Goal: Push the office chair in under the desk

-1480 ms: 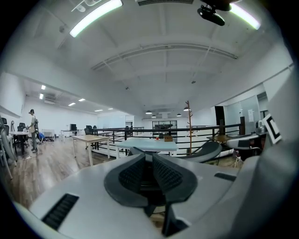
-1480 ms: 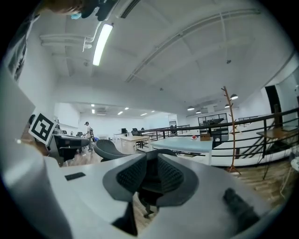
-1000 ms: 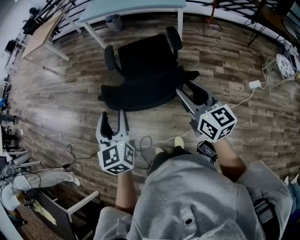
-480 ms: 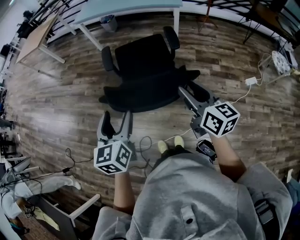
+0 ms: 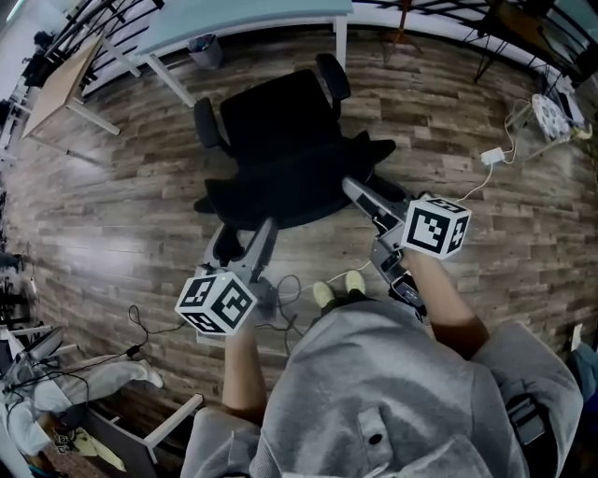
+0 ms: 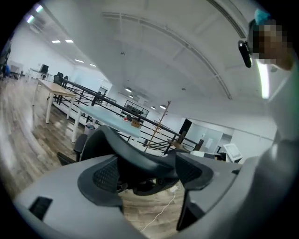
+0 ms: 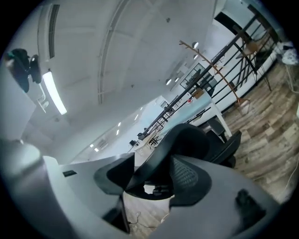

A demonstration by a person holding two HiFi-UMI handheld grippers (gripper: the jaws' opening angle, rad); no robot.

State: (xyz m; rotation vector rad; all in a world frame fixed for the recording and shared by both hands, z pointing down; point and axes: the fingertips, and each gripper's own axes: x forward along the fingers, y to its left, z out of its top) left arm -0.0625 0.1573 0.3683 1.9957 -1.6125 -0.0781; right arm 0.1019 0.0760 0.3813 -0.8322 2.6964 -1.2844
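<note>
The black office chair stands on the wood floor with its seat toward the pale blue desk at the top and its backrest toward me. My left gripper sits at the backrest's near left edge. My right gripper is at its near right edge. Both sets of jaws have just been opening and stand wide. In the left gripper view the left gripper has the backrest rim in its gap. In the right gripper view the right gripper frames the chair the same way. The pads press on nothing.
A waste bin stands under the desk beside a white leg. A wooden table is at far left. Dark cables and a white adapter with its lead lie on the floor. My shoes are just behind the chair.
Both grippers rolled and moved up to the backrest's near edge, the left more. Both pairs of jaws spread wider. The chair stays in front of the desk.
</note>
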